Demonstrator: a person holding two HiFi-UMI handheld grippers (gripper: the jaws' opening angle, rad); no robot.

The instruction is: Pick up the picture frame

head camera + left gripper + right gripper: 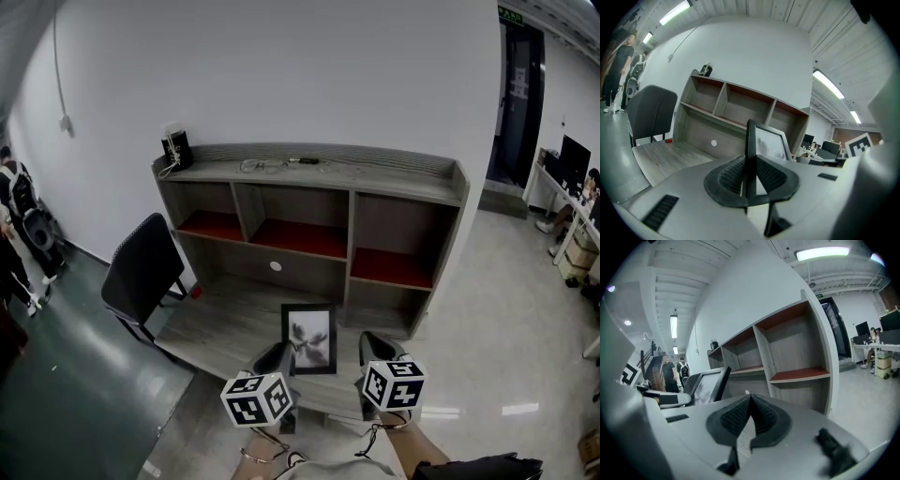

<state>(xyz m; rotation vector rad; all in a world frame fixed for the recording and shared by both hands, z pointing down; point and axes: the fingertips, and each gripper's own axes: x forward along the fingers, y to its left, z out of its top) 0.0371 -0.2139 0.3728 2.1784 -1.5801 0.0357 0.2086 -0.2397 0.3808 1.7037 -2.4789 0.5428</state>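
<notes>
The left gripper's [751,161] ribbed pads [730,177] stand narrow, clamped on the black left edge of the frame [771,143]. The frame rises upright between them, and its lower part is hidden behind the pads. The right gripper [750,399] has its jaws pressed together with nothing between them. From there the frame [710,383] shows to its left, apart from it, with its bottom cut off by the gripper body.

In the head view the frame [310,337] stands over the near part of the desk [225,319], between the two grippers. Its lower left corner is covered by the left gripper [284,356]. Whether its foot touches the desk cannot be told. The print in it is a grey blur. The right gripper [373,349] is just right of the frame. The marker cubes hide most of both gripper bodies, and the hands are cut off at the bottom edge.

Beyond is the shelf [309,187], with a small dark thing [175,150] on its far left top, too small to make out. A chair [141,267] stands at the left.
</notes>
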